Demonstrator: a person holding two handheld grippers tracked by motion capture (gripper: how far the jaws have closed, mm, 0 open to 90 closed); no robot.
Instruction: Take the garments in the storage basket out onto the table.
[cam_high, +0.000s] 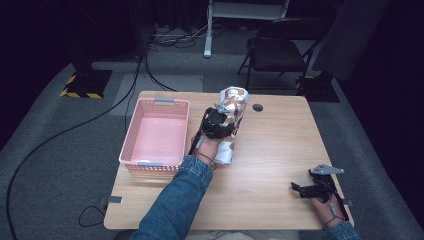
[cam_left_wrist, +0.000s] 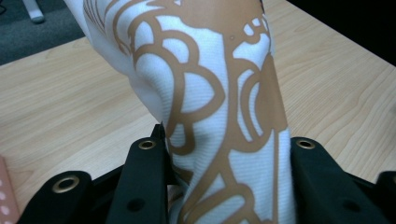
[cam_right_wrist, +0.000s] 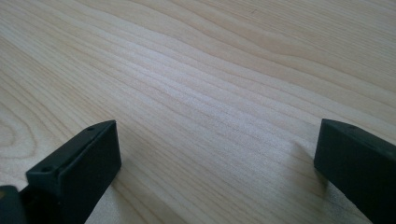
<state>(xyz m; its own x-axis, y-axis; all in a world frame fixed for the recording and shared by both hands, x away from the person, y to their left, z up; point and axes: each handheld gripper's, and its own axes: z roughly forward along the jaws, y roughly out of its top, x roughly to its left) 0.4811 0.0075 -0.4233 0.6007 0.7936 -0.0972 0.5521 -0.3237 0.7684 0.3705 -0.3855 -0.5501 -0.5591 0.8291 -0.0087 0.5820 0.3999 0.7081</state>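
Note:
A white cloth with a tan swirl pattern (cam_high: 234, 104) hangs bunched over the middle of the wooden table (cam_high: 275, 150), its lower end (cam_high: 225, 152) close to the tabletop. My left gripper (cam_high: 218, 122) is shut on this cloth. In the left gripper view the fabric (cam_left_wrist: 210, 93) is pinched between the two black jaws of the left gripper (cam_left_wrist: 229, 154). My right gripper (cam_high: 300, 190) lies near the table's front right corner, open. Its jaws stand wide apart over bare wood in the right gripper view, with nothing between them (cam_right_wrist: 217, 140).
A pink plastic basket (cam_high: 129, 132) stands at the left of the table with nothing in it. A small black round hole (cam_high: 257, 107) sits near the far edge. A folding chair (cam_high: 280, 52) and cables lie beyond the table.

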